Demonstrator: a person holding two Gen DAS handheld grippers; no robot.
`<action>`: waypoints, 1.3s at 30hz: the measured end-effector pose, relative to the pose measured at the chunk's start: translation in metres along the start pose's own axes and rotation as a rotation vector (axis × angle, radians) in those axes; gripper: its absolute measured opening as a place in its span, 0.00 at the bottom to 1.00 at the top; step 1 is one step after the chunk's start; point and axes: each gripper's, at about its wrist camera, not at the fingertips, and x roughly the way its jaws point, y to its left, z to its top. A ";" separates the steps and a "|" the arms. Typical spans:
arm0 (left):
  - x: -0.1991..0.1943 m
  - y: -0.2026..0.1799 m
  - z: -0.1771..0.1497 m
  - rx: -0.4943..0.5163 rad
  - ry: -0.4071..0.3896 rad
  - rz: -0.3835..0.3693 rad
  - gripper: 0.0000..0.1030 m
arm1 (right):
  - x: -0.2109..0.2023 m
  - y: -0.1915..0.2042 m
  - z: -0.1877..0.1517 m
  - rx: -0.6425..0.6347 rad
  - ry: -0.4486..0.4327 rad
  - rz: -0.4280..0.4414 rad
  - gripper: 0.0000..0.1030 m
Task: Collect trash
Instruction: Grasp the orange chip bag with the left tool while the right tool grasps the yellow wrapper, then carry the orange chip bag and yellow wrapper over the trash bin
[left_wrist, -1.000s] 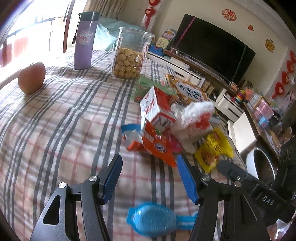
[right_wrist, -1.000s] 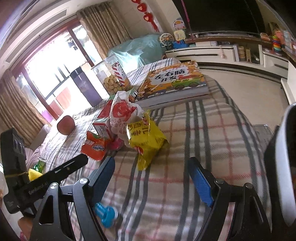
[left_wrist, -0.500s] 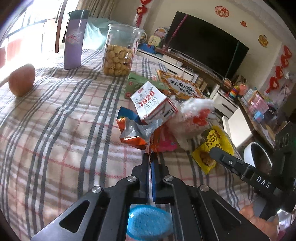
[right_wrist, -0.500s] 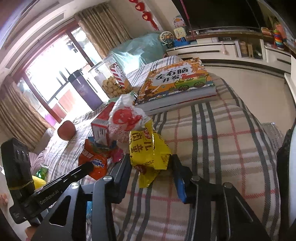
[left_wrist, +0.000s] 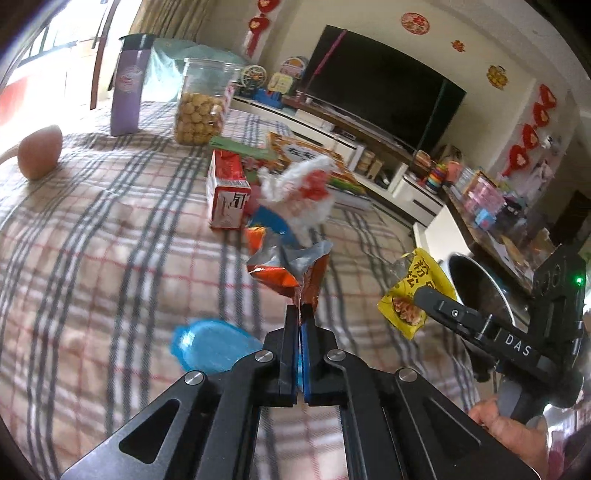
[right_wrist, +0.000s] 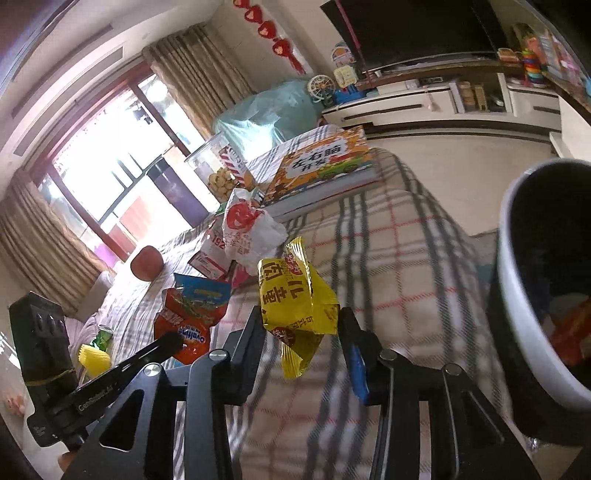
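Note:
My left gripper is shut on a corner of a torn orange snack wrapper, which hangs lifted off the checked tablecloth. Between the fingers of my right gripper a yellow snack packet is pinched and held above the cloth. That packet also shows at the right of the left wrist view. A white crumpled bag with red print and a red-and-white carton lie further back. A white-rimmed dark bin stands just right of the right gripper, with an orange wrapper inside.
An apple, a purple bottle and a cookie jar stand at the far left. A picture book lies at the table's far edge. A blue plastic piece lies near my left fingers.
Both grippers closed: the left on the orange wrapper, the right on the yellow packet. Both pieces have come up off the cloth, and the bin has come into the right wrist view.

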 end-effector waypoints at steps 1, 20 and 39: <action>0.000 -0.002 -0.001 0.005 0.003 -0.006 0.00 | -0.005 -0.003 -0.002 0.005 -0.002 -0.002 0.35; -0.001 -0.063 -0.019 0.113 0.035 -0.088 0.00 | -0.069 -0.031 -0.015 0.052 -0.082 -0.039 0.35; 0.026 -0.127 -0.016 0.220 0.060 -0.170 0.00 | -0.120 -0.081 -0.016 0.131 -0.167 -0.116 0.35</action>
